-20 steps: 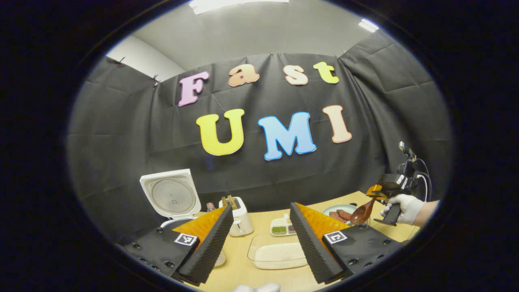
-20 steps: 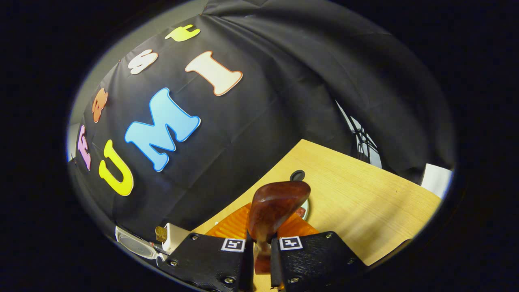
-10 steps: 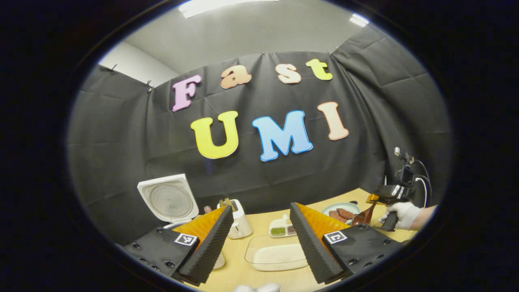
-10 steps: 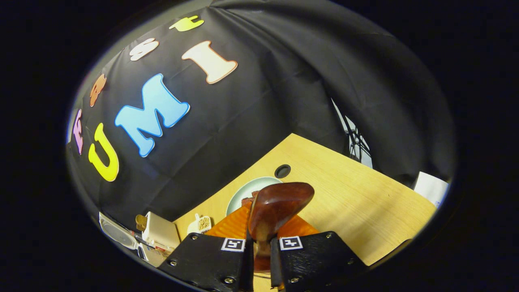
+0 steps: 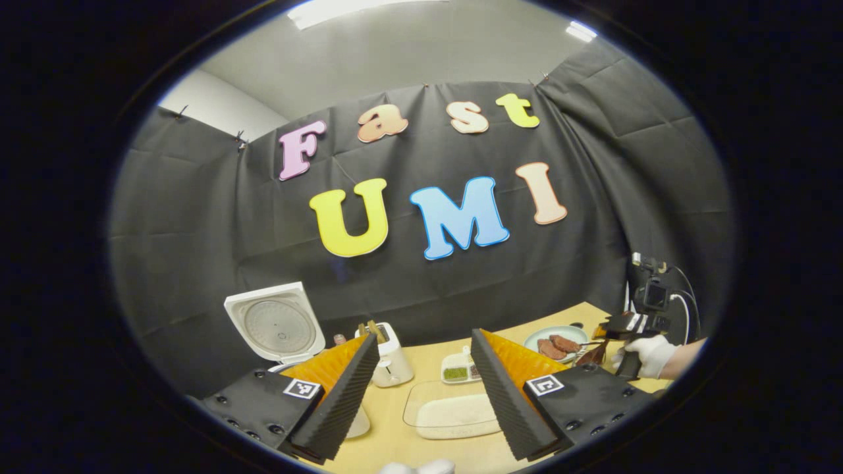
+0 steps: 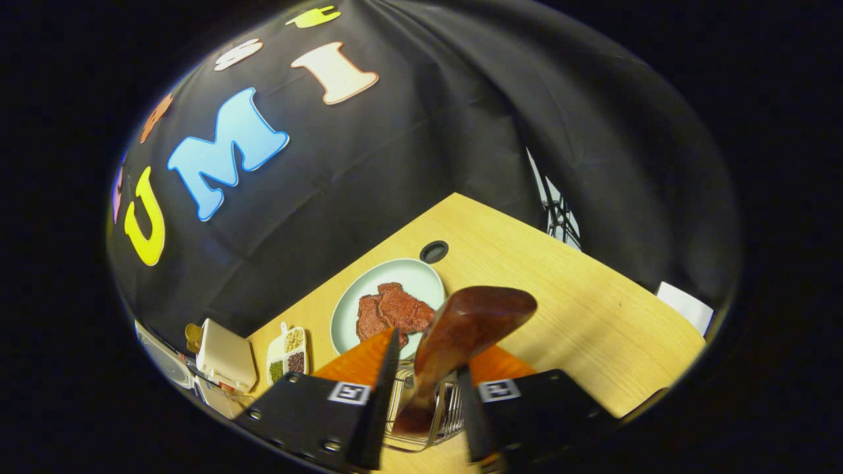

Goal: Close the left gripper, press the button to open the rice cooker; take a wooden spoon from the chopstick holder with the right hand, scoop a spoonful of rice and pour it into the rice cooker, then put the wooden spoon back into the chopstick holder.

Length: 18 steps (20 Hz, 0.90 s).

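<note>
The right tool [image 6: 421, 395] has its fingers parted around the wooden spoon [image 6: 461, 336], which stands handle-down in the wire chopstick holder [image 6: 421, 415] directly beneath it. The left tool [image 5: 421, 388] is wide open and empty, with the open-lidded rice cooker [image 5: 275, 324] ahead to its left on the tabletop [image 5: 428, 359]

A white toaster [image 5: 391, 361] stands on the wooden surface [image 6: 593, 316] beside a small divided dish of beans [image 6: 287, 352], near a pale plate [image 6: 369, 289] bearing meat slices [image 6: 390, 311].

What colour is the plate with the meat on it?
Pale green; the plate shows best in the right gripper view.
</note>
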Motion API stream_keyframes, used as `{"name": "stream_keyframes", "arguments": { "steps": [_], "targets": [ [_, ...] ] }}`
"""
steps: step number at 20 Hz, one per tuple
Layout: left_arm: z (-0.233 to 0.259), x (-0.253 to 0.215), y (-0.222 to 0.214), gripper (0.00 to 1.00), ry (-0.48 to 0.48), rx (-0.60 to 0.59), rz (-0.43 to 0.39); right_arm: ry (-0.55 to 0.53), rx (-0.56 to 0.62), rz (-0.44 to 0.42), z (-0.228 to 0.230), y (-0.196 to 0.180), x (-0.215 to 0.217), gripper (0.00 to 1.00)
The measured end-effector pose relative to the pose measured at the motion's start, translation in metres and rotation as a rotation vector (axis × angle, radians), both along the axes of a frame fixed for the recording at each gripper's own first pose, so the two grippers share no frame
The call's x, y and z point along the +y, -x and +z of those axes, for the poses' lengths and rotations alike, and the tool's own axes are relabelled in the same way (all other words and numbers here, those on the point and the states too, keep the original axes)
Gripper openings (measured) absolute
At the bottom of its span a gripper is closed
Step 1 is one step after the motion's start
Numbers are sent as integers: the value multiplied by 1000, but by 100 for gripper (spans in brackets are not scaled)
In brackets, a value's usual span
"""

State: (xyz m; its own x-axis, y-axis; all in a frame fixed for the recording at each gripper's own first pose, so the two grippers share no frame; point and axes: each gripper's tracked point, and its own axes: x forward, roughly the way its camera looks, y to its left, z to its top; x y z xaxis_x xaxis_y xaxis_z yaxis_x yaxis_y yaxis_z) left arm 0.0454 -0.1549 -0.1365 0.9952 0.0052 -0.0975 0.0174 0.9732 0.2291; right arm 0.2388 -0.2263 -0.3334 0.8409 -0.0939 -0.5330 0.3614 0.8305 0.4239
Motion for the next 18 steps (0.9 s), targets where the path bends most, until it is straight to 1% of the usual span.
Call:
{"name": "stream_keyframes", "arguments": {
  "steps": [1, 2, 3, 5, 6, 9, 10, 11, 13, 16, 18],
  "targets": [
    [2, 2, -1, 99, 0, -2, -1, 58, -16, -9, 10, 1, -7, 67],
    [3, 5, -1, 99, 1, -6, -3, 118, -22, -7, 18, 11, -11, 81],
    [5, 7, -1, 99, 5, -10, -7, 172, -39, -3, 34, 17, -14, 98],
    [11, 13, -1, 99, 7, -20, -15, 265, -103, 12, 76, 27, -15, 98],
    [13, 16, -2, 99, 9, -23, -20, 296, -133, 17, 97, 34, -12, 98],
    [20, 31, -3, 99, 21, -36, -31, 327, -238, 43, 162, 56, 11, 98],
    [23, 37, -4, 98, 26, -44, -34, 347, -274, 65, 182, 66, 21, 98],
    [27, 45, -4, 99, 28, -49, -34, 368, -297, 91, 197, 77, 32, 98],
    [32, 60, -8, 99, 35, -57, -36, 411, -356, 123, 232, 96, 56, 98],
    [37, 84, -11, 99, 52, -58, -34, 498, -426, 176, 264, 127, 94, 98],
    [41, 101, -12, 99, 62, -62, -31, 526, -450, 203, 271, 151, 124, 100]
  ]
}}
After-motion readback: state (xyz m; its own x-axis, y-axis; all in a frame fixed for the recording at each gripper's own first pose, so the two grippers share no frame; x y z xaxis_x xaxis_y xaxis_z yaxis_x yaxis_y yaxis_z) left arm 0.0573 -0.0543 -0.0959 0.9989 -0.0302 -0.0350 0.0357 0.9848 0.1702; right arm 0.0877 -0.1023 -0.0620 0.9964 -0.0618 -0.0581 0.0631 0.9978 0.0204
